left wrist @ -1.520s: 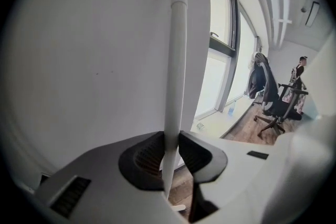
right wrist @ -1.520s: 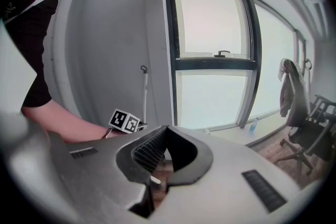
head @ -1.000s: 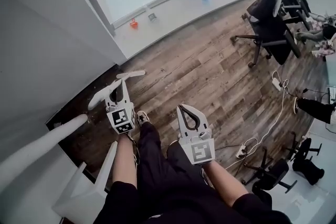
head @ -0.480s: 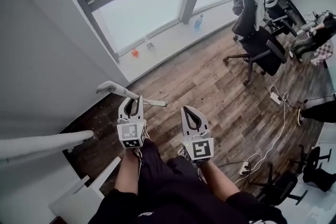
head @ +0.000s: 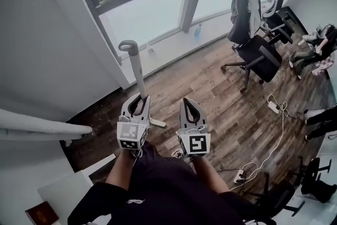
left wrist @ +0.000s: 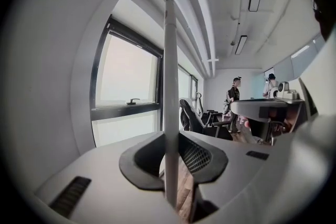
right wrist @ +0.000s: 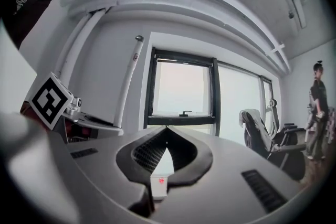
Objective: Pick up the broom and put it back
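The broom's white handle (head: 136,68) stands nearly upright in front of the window, its capped top at the upper end. My left gripper (head: 138,98) is shut on the handle, low on the shaft. In the left gripper view the handle (left wrist: 170,81) runs straight up between the pads of the left gripper (left wrist: 170,136). A short stretch of shaft (head: 157,123) shows below the jaws; the broom's head is hidden. My right gripper (head: 188,102) hovers just right of it, shut and empty, tips meeting (right wrist: 167,127). The handle (right wrist: 129,81) shows at its left.
A tall window (head: 142,8) with a low sill is ahead, a bottle (head: 197,31) on the sill. An office chair (head: 253,50) draped with a jacket stands at the right. A power strip with cable (head: 274,106) lies on the wood floor. White pipes (head: 42,129) cross at left.
Both grippers have risen. The broom handle, held by the left gripper, swung from lying sideways to nearly upright. The right gripper stayed shut and empty.
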### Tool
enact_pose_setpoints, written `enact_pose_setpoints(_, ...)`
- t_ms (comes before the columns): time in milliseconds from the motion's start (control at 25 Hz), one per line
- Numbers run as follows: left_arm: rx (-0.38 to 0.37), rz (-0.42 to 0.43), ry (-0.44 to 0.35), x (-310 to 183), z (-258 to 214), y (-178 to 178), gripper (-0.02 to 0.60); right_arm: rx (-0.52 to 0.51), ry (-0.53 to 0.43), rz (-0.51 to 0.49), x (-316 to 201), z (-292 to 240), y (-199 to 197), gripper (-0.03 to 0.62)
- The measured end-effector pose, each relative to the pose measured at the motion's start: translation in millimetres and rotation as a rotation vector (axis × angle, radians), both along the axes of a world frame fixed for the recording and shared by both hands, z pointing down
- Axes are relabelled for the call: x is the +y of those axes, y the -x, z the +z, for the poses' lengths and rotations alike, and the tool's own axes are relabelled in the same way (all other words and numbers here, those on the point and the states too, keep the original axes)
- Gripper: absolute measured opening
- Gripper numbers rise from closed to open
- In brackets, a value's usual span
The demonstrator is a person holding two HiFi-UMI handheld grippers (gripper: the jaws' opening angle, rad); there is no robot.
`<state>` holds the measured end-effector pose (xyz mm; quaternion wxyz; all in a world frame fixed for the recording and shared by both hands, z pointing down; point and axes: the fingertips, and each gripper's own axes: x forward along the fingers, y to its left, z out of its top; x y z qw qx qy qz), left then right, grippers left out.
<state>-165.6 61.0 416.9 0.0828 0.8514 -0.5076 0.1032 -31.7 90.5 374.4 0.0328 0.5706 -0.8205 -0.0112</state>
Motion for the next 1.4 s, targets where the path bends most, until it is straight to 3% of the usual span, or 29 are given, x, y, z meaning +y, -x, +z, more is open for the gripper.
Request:
enact_pose_setpoints(440,-0.031,0.033,-0.080,22,-36,-24,0.083,-0.031,-0.054,0.018,22,-12,-13,0.021)
enact_pose_setpoints(560,-0.029,0.045,-0.086,20,-37,-27,0.081,-0.015,-0.023,0.025,23,-12,-13,0.021)
enact_pose_setpoints(800,-0.030,0.082,-0.075,12,-36,-42,0.083,-0.008,0.001,0.016,25,-13,-12,0.021)
enact_pose_setpoints(1040,-0.026,0.103,-0.086,10,-40,-43,0.083,-0.010,-0.045,0.025,21,-12,-8,0.021)
enact_pose_setpoints(1400,-0.010,0.132,-0.057,-8,-31,-31,0.081,0.000,0.012,0.044,-2,3,11,0.021)
